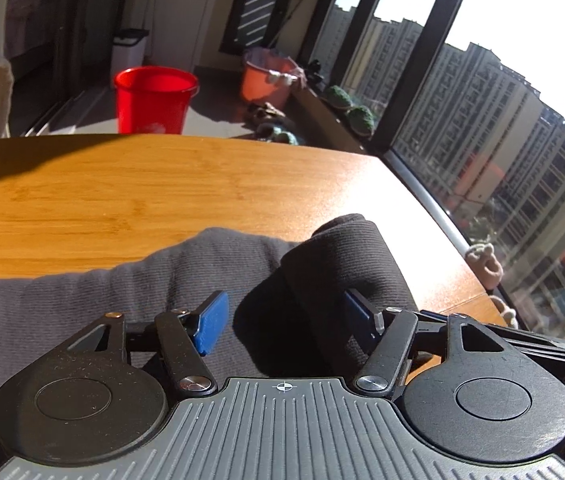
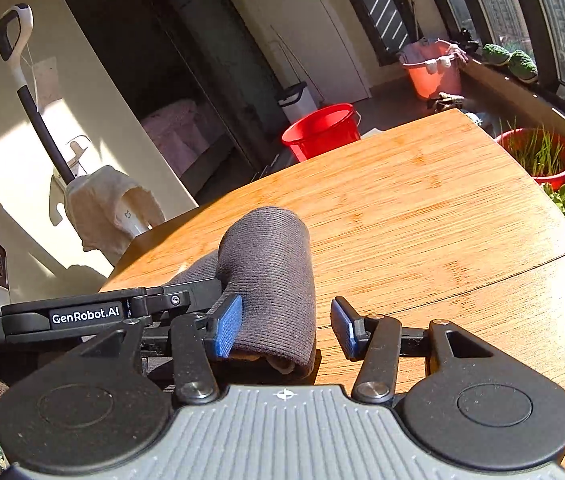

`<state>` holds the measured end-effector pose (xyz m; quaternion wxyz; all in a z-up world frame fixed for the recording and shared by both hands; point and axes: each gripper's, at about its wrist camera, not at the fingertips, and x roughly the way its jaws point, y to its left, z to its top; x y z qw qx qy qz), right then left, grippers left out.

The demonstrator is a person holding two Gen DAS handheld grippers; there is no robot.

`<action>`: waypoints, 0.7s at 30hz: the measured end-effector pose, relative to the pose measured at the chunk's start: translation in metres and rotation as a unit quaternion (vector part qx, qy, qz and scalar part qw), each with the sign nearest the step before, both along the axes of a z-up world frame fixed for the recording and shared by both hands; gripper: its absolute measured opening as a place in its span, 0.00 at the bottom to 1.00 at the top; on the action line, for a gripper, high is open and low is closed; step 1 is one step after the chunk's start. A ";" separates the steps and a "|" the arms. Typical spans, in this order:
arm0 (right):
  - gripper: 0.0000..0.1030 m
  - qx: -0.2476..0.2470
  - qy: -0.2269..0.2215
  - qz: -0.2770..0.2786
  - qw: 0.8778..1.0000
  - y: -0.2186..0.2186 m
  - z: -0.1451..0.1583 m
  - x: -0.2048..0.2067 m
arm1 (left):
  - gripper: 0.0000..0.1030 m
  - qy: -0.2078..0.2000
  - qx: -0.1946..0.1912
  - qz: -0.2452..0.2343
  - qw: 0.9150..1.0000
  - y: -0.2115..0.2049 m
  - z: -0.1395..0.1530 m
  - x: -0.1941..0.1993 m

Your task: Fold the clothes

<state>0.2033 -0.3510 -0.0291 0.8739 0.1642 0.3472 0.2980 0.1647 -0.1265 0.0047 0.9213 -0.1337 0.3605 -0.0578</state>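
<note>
Garment (image 1: 122,292) on table (image 1: 162,184); both grippers low, fingers (image 2: 226,326) spread.

red bucket (image 1: 155,99), orange basin (image 1: 267,80), mop (image 2: 38,120)

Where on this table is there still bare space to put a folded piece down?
The wooden table lies bare from the grey garment to its far edge, and right of the rolled part toward the window. The near edge is crowded: cloth and both grippers.

Garment (image 1: 82,300) spread on table (image 1: 162,184) at near edge, rolled end (image 2: 274,280) to its right. Behind table, bucket (image 1: 154,98) on floor; farther right, perhaps another tub (image 1: 264,80) by window (image 1: 482,120).
</note>
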 end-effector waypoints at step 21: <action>0.61 -0.063 -0.048 0.013 0.997 0.066 0.008 -0.020 | 0.67 0.005 -0.042 0.053 0.998 0.040 -0.002 -0.002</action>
